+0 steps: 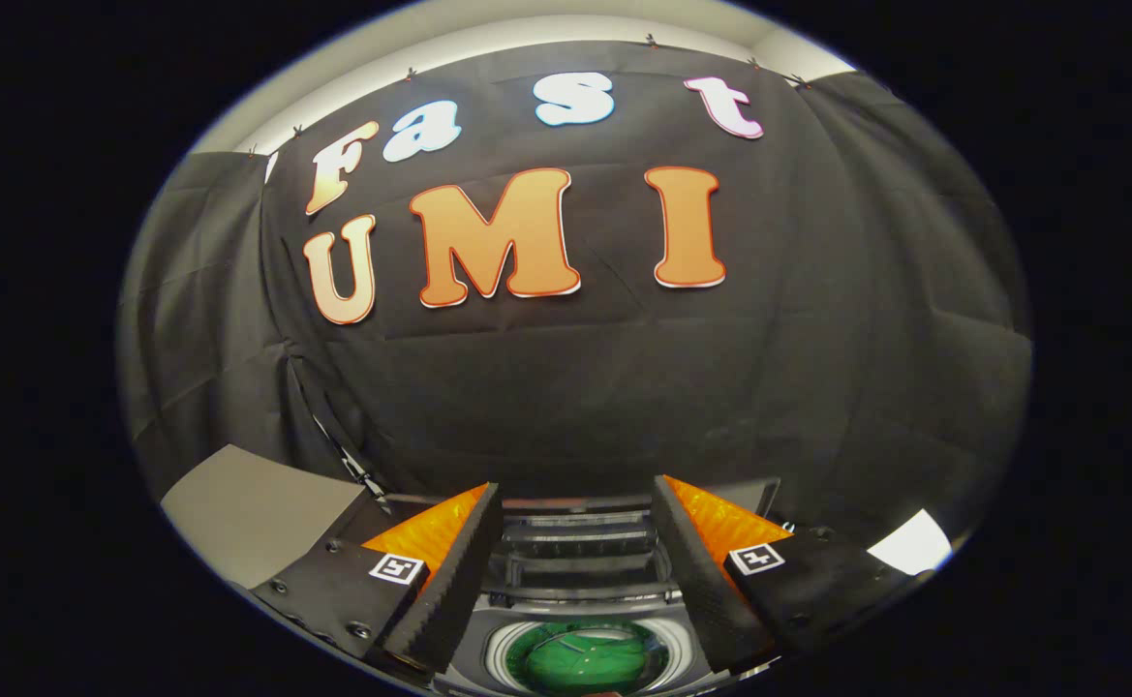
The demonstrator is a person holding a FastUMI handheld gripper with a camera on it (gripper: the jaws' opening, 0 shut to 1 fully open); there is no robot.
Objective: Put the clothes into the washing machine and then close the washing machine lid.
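Gripper (575, 503) jaws apart, empty; washing machine (575, 581) half hidden; green clothes (585, 660) inside.

One washing machine (575, 571) lay between the spread fingers, one green garment (585, 660) in its drum, one gripper (575, 503) with two fingers.

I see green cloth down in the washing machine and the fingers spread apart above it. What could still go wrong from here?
1. The lid stands raised behind the drum and is not yet shut; with the fingers open and holding nothing, a push on it could slip or let it slam.
2. The green clothes look piled high in the drum, so some cloth might catch under the closing lid.
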